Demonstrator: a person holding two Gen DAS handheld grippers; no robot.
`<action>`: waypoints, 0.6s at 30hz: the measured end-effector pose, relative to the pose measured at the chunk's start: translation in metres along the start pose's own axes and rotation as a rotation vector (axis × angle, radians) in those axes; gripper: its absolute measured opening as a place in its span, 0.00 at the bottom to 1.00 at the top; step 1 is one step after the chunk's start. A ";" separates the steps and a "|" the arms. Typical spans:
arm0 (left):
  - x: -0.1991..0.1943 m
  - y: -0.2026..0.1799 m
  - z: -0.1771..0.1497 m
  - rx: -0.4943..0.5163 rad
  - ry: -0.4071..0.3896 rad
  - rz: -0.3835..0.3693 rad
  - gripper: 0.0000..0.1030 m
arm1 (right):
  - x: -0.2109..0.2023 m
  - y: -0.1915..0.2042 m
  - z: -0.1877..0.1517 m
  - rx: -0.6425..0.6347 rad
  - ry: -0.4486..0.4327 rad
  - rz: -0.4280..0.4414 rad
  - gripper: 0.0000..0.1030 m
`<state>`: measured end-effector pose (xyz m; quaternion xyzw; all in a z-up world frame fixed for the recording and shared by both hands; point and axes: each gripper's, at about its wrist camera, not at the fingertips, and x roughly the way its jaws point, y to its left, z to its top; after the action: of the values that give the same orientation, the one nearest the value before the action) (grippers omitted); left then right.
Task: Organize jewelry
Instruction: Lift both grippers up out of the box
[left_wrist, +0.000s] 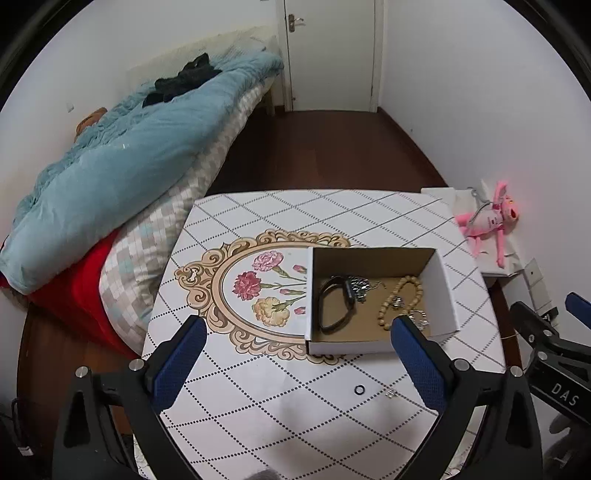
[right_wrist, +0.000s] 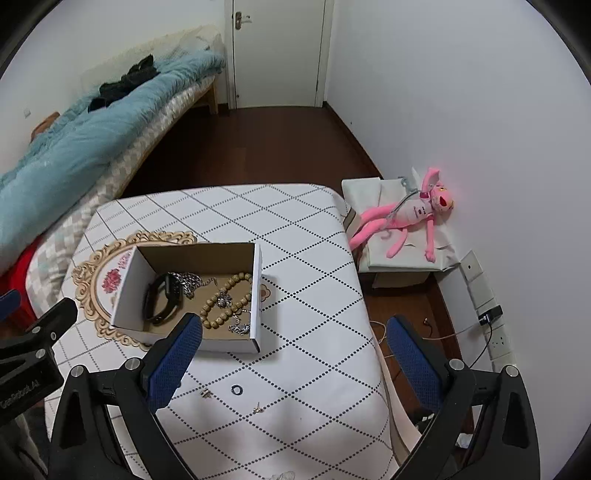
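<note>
— Bed (left_wrist: 110, 155) along the left wall, under a blue quilt (right_wrist: 74, 136); door (left_wrist: 328, 51) at the far end, shut. Anything nearer?

— Table (right_wrist: 314, 258) in front, covered in a white diamond-print cloth with an oval flower frame (left_wrist: 255, 291) printed at its left. Off its right edge, a low white-draped stand bearing a pink plush (right_wrist: 410, 218).

— And on the table?

— Open cardboard box (left_wrist: 447, 295), sitting partly over the printed frame. Inside: black band (right_wrist: 162, 299) at the left, silver chain (right_wrist: 190, 282) touching it at the back, bead bracelet (right_wrist: 225, 302) to the right, 1 small silver piece (right_wrist: 240, 326) at the front right corner.

— Grippers?

— Left gripper (left_wrist: 299, 354) above the near part of the table, blue pads (left_wrist: 181, 362) spread wide, holding nothing; right pad overlapping the box's front right corner in the left wrist view. Right gripper (right_wrist: 293, 354) likewise spread wide and empty, left pad just before the box's front wall, right pad out past the table's right edge. Both side by side, each showing at the rim of the other's view.

— Loose pieces?

— 3 on the cloth, near the front, outside the box: dark ring (right_wrist: 236, 388), small metal clasp-like piece (right_wrist: 205, 393) just left of it, tiny gold piece (right_wrist: 257, 408) a little nearer and to the right. Too small to tell more. Ring (left_wrist: 359, 389) between the left gripper's pads in that view, untouched.
</note>
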<state>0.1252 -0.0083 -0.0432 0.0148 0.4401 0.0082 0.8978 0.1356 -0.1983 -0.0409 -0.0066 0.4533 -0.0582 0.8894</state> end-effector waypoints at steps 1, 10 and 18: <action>-0.004 -0.001 -0.001 0.001 -0.005 -0.003 0.99 | -0.004 -0.001 0.000 0.001 -0.007 0.001 0.98; -0.035 -0.004 -0.002 -0.004 -0.041 -0.038 0.99 | -0.044 -0.005 -0.003 0.012 -0.069 0.017 0.98; -0.035 -0.002 -0.011 -0.024 -0.029 -0.011 0.99 | -0.038 -0.012 -0.017 0.045 -0.019 0.057 0.98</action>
<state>0.0953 -0.0112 -0.0226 0.0020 0.4268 0.0084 0.9043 0.0986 -0.2055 -0.0196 0.0257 0.4434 -0.0428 0.8949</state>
